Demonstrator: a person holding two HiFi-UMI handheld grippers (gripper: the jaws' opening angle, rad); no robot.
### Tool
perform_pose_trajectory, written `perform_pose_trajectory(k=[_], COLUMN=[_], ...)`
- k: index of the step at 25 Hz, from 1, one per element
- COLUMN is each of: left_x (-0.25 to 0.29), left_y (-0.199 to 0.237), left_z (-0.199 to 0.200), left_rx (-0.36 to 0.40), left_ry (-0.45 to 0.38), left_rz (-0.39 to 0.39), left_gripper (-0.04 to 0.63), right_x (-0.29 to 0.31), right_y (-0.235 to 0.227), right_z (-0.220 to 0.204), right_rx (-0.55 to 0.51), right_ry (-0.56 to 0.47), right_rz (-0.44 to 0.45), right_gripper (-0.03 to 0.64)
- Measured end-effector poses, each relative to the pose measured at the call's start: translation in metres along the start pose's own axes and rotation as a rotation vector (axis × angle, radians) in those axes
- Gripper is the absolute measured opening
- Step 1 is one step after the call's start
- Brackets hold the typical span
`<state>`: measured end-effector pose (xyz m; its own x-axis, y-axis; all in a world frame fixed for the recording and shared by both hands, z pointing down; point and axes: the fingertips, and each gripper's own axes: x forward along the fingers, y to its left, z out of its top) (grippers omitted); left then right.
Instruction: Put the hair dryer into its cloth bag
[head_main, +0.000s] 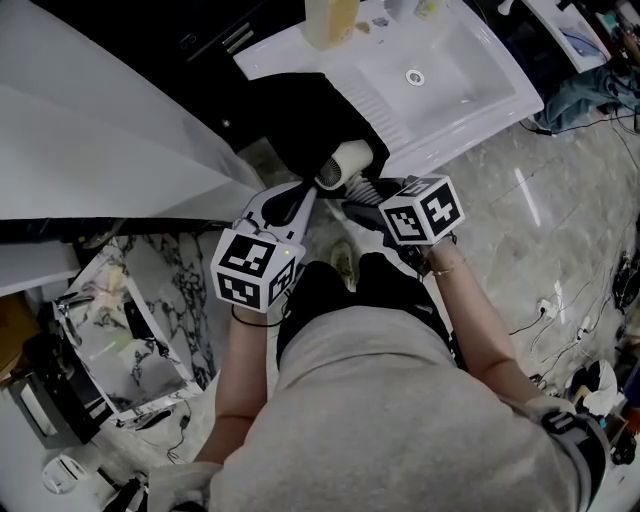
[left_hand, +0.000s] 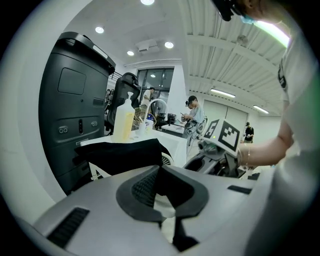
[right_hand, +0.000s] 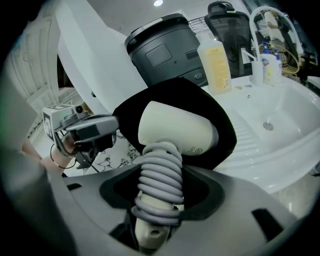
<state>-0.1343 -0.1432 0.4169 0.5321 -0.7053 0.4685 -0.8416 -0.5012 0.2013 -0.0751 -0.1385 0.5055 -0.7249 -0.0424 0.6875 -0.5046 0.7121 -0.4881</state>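
Note:
The cream hair dryer (right_hand: 175, 131) has a grey cord wound round its handle, and my right gripper (right_hand: 157, 200) is shut on that wrapped handle. Its head lies in the mouth of the black cloth bag (right_hand: 186, 90). In the head view the hair dryer (head_main: 347, 162) sits at the edge of the black cloth bag (head_main: 300, 115), which hangs over the counter's front. My left gripper (head_main: 306, 195) is shut on the bag's near edge, just left of the right gripper (head_main: 357, 198). In the left gripper view the black cloth bag (left_hand: 122, 155) runs away from the closed left gripper (left_hand: 161, 197).
A white sink (head_main: 470, 85) lies just behind the bag, with a yellow bottle (head_main: 330, 20) on its counter. A dark grey appliance (right_hand: 165, 47) stands behind. A white sloping panel (head_main: 90, 130) fills the left. Cables (head_main: 555, 305) lie on the marble floor to the right.

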Motion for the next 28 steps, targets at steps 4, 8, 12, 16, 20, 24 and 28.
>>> perform_pose_trajectory(k=[4, 8, 12, 16, 20, 24, 28], left_x=[0.003, 0.008, 0.015, 0.022, 0.025, 0.03, 0.033], left_y=[-0.008, -0.015, -0.016, -0.01, -0.003, -0.002, -0.003], left_z=[0.001, 0.004, -0.002, -0.006, -0.01, -0.012, -0.017], left_rx=[-0.003, 0.008, -0.024, -0.084, -0.135, -0.159, -0.204], left_ry=[-0.002, 0.001, 0.011, 0.02, 0.028, 0.034, 0.034], left_rz=[-0.04, -0.061, -0.051, -0.018, 0.007, 0.016, 0.026], left_gripper=[0.012, 0.012, 0.012, 0.012, 0.012, 0.012, 0.012], right_x=[0.002, 0.003, 0.007, 0.012, 0.019, 0.028, 0.041], right_y=[-0.007, -0.012, -0.024, -0.037, -0.048, -0.058, -0.067], right_z=[0.008, 0.015, 0.028, 0.044, 0.057, 0.069, 0.079], right_rx=[0.014, -0.004, -0.01, 0.005, -0.003, -0.015, -0.023], right_ry=[-0.002, 0.024, 0.046, 0.033, 0.046, 0.051, 0.053], right_rz=[-0.046, -0.064, -0.079, -0.081, -0.087, -0.095, -0.103], right_gripper=[0.229, 0.229, 0.229, 0.229, 0.23, 0.23, 0.23])
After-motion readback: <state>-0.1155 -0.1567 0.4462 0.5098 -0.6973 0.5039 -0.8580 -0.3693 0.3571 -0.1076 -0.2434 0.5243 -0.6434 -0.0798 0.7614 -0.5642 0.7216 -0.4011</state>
